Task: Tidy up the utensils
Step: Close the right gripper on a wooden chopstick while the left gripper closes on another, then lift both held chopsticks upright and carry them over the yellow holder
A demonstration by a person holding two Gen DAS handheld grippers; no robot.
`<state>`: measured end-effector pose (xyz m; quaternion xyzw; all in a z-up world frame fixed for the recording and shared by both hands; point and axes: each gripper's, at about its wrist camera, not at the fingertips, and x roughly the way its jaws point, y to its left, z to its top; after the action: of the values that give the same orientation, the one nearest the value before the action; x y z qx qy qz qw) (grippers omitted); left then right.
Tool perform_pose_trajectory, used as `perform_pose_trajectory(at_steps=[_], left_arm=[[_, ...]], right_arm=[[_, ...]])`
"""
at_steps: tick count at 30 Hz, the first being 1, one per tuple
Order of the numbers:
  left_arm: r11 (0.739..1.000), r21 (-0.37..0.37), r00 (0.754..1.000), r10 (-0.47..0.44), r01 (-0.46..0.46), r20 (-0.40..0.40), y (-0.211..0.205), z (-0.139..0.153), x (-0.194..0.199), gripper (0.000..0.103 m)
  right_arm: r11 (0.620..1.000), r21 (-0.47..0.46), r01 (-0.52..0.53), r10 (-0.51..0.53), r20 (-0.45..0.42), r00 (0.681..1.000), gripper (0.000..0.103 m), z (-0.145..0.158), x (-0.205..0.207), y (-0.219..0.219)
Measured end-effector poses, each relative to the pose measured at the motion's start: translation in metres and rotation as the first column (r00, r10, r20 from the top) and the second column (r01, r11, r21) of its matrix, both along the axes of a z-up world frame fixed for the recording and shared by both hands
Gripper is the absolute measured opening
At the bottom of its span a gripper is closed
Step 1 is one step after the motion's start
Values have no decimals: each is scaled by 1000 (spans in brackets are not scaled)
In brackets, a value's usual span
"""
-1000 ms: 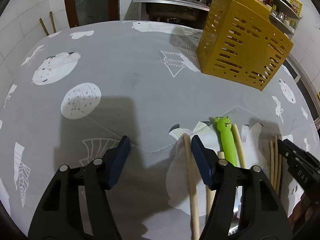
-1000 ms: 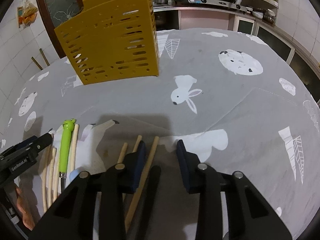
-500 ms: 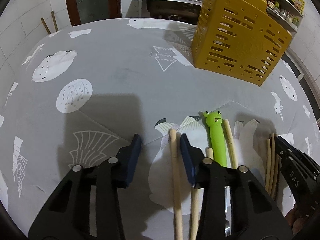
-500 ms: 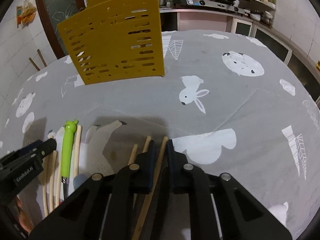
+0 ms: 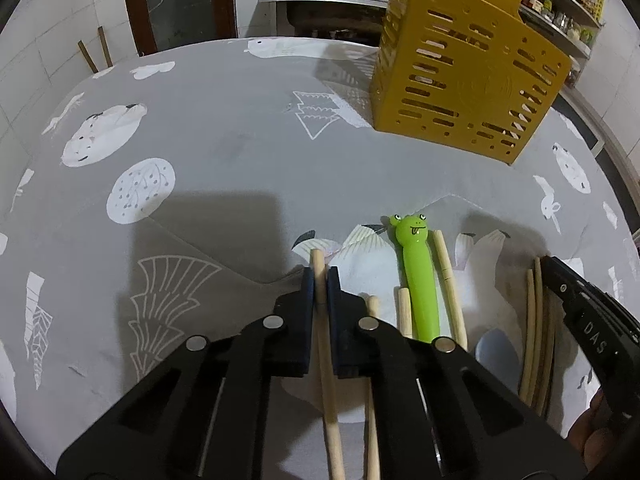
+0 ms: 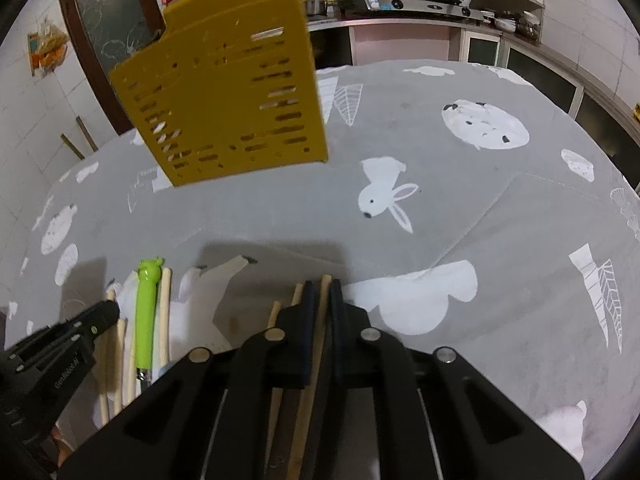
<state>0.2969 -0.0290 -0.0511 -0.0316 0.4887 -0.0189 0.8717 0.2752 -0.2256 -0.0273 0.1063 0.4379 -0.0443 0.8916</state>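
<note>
Nearest the left wrist camera, the left gripper (image 5: 320,280) is clamped on a pale round wooden chopstick (image 5: 319,264), whose tip pokes out just past the dark blue pads. In the right wrist view the right gripper (image 6: 320,292) pinches a second pale wooden chopstick (image 6: 325,282) the same way, with two more sticks lying just to its left. Both pairs of jaws are closed on their sticks, which lie low on the grey cloth printed with white animals (image 5: 224,152).

Taking the green frog-headed plastic utensil (image 5: 416,276) as the landmark: the left-held chopstick lies to its left, other loose wooden sticks lie touching or just beside it on both sides, and a bundle of thin curved sticks (image 5: 534,332) lies well to its right under the right gripper's black frame. The yellow slotted plastic utensil holder (image 5: 460,80) stands well beyond the frog utensil, at the far side of the cloth.

Risks, as judged: each grip sits near one end, so a lifted stick may swing or slide out. Neighbouring sticks could be dragged along. A tilted stick may strike the holder's rim rather than drop inside.
</note>
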Motion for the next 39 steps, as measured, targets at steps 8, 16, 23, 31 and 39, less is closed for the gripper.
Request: perform_pose_trajectory(at_steps=[8, 16, 23, 31, 39], left_arm=[[999, -42, 999, 0, 2, 52, 5, 13, -7, 4], [1000, -10, 968, 7, -4, 251, 6, 58, -30, 4], [1000, -24, 901, 14, -4, 434, 12, 100, -61, 4], [1000, -14, 850, -7, 17, 527, 8, 121, -89, 4], [1000, -9, 822, -14, 23, 569, 11, 128, -105, 4]], right_arm=[[1000, 30, -4, 1, 100, 995, 6, 22, -8, -7], [1000, -5, -17, 18, 263, 965, 6, 66, -26, -15], [999, -36, -24, 37, 418, 908, 6, 99, -51, -21], [995, -101, -26, 76, 530, 845, 6, 116, -72, -19], [995, -92, -36, 83, 585, 807, 6, 123, -87, -19]])
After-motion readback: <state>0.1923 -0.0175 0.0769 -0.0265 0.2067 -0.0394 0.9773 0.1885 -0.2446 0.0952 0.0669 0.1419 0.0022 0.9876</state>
